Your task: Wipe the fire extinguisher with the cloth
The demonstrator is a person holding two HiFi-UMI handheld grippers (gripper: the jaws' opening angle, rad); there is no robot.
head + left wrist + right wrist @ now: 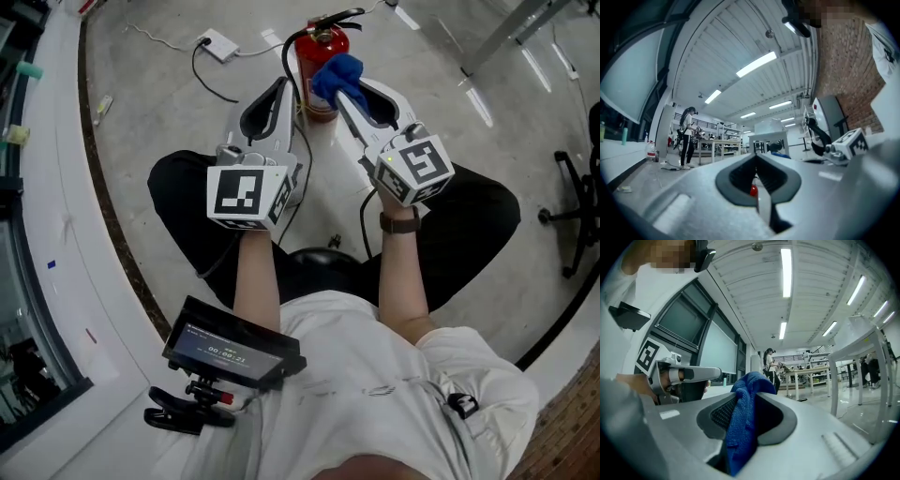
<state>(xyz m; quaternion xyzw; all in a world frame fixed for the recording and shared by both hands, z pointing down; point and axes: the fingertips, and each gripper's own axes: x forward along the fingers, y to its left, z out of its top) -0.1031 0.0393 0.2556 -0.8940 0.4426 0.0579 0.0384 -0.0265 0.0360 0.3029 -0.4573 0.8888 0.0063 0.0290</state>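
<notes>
A red fire extinguisher (pixel 322 58) with a black hose stands upright on the floor in the head view, just beyond both grippers. My right gripper (pixel 343 86) is shut on a blue cloth (pixel 337 73), and the bunched cloth rests against the extinguisher's right side. In the right gripper view the cloth (pixel 744 420) hangs between the jaws of the right gripper (pixel 751 389). My left gripper (pixel 281 89) sits beside the extinguisher's left side, close to the hose. In its own view the left gripper (pixel 757 157) has its jaws together, with a red speck showing low in the gap.
A white power adapter (pixel 217 43) with a black cable lies on the floor at the back left. A chair base (pixel 572 214) stands at the right, and metal table legs (pixel 511 36) at the top right. A person (pixel 687 137) stands far off by tables.
</notes>
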